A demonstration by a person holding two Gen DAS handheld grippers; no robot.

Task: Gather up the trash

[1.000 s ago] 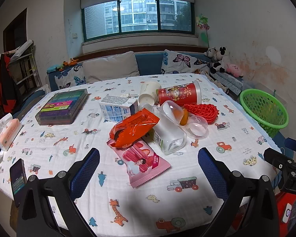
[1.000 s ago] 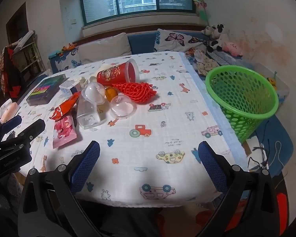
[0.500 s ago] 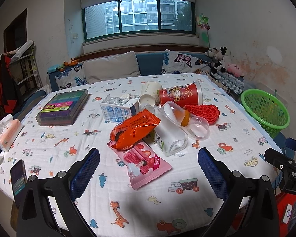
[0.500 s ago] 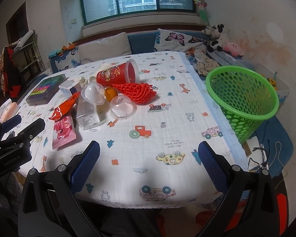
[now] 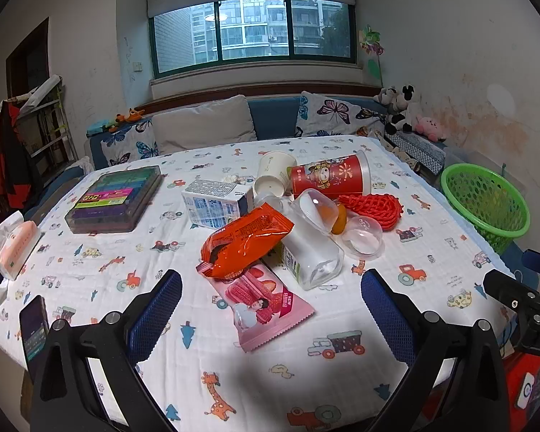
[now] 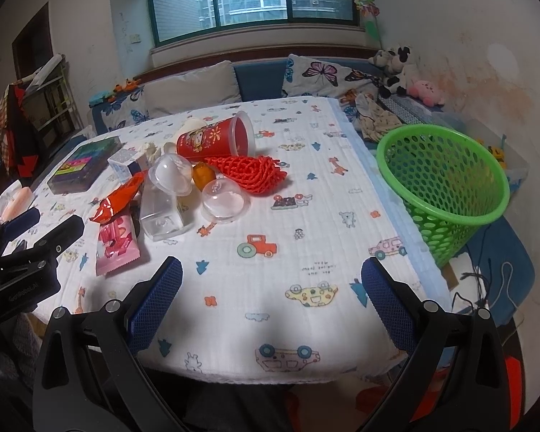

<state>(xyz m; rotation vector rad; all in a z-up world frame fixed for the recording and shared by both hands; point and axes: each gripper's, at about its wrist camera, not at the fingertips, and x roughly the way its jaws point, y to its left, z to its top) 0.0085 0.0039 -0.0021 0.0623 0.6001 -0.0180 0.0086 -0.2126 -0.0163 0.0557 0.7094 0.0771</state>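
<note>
- Worktop (image 5: 90,273): we record a surface under a white cloth printed with cartoon vehicles and animals; all the trash lies on it in one cluster towards the middle.
- Green basket (image 6: 446,176): we find it off the worktop's right edge, tilted, mesh-walled, with no trash visible inside.
- Left gripper (image 5: 271,309): we hold it above the near edge, its blue-padded fingers (image 5: 154,309) spread wide with nothing between them, facing the pink wrapper.
- Right gripper (image 6: 271,295): likewise spread wide and holding nothing, over bare cloth, well apart from the cluster.
- Colour box (image 5: 115,198): flat, dark, far left.
- Red cup (image 5: 329,176): on its side, at the back of the cluster, beside a white paper cup (image 5: 275,174).
- Clear bottle (image 5: 311,248): lying down, partly under the orange snack bag (image 5: 244,239).
- Pink wrapper (image 5: 264,302): flat, nearest the left gripper, its top tucked under the orange snack bag.
- Milk carton (image 5: 216,203): behind the snack bag.
- Red foam net (image 5: 374,207): just right of the bottle.
- Clear capsule halves (image 5: 363,239): beside the net, an orange piece (image 5: 338,219) between them.
</note>
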